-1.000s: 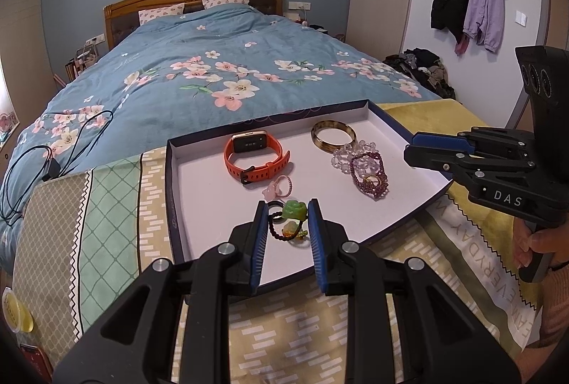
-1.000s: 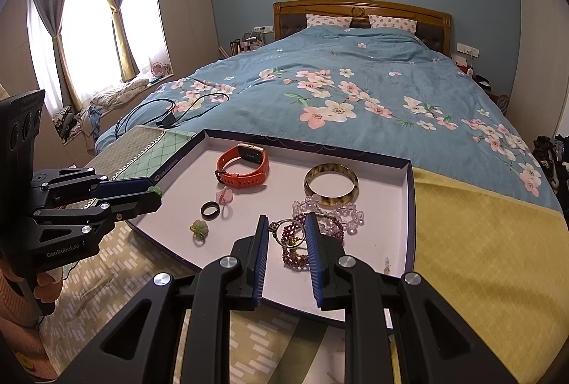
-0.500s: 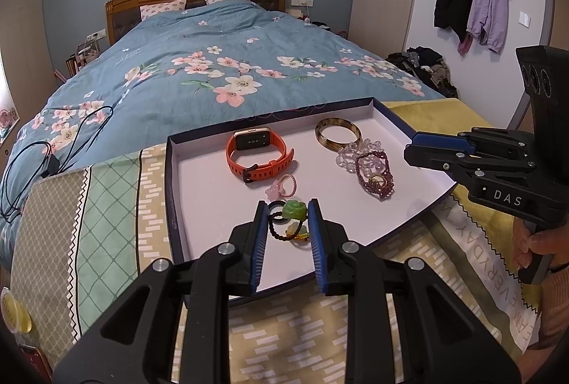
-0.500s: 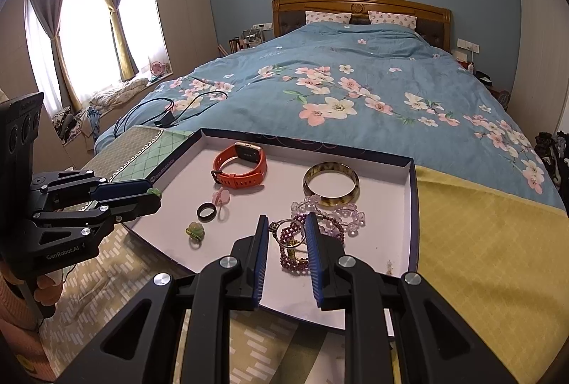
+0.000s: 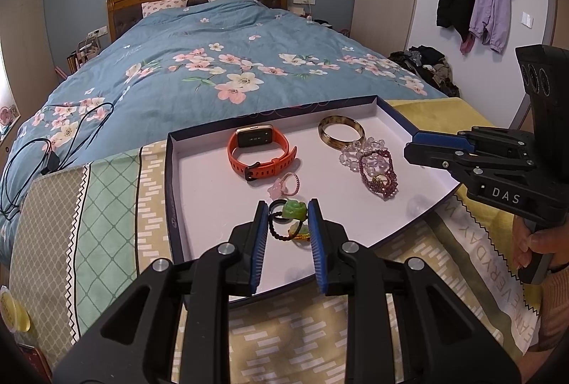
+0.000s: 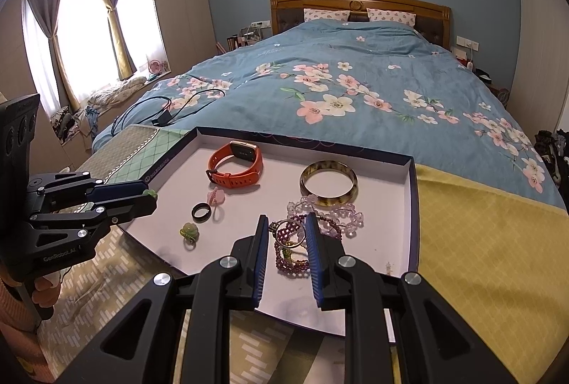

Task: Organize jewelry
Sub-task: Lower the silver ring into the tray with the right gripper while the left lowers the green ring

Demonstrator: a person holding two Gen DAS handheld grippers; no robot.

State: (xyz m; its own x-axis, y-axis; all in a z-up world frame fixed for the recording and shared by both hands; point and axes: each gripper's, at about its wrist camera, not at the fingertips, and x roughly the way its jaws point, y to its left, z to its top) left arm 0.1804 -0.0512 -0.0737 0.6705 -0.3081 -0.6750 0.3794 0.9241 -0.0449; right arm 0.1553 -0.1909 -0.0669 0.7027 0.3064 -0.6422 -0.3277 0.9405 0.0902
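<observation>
- Left gripper (image 5: 287,204) hovers over the near edge of the tray (image 5: 171,192), angled down, jaws narrowed to a small gap. A green charm (image 5: 294,209) sits between its tips, and the right wrist view shows green at that same tip, clear of the tray floor, so we judge it pinched and lifted.
- A dark beaded cord (image 5: 279,230) loops below the charm. We cannot tell whether it hangs from it or lies on the tray.
- Right gripper (image 6: 287,217) hovers over the tray's other near corner with a similar narrow gap and nothing in it. The left wrist view shows its tip bare.
- Just past the right tips, on the tray floor, lie a purple bracelet (image 6: 290,259) with a metal ring (image 6: 288,234) on it, touching a clear bead bracelet (image 6: 341,216).
- Near the left side lie a second green piece (image 6: 190,231), a black ring (image 6: 201,211) and a pink ring (image 6: 215,199), close together.
- Farther back sit an orange watch (image 5: 259,152) and a bangle (image 5: 341,133), well apart from each other.
- Beyond the tray is the bed (image 5: 213,63).
- We judge the step in hand to be carrying the charm to its place. Sorting looks barely begun, as the purple and clear pieces overlap.
- Next, we need a clear patch of tray floor for the charm, a low release so it does not bounce, and care that the cord does not snag the black ring.
</observation>
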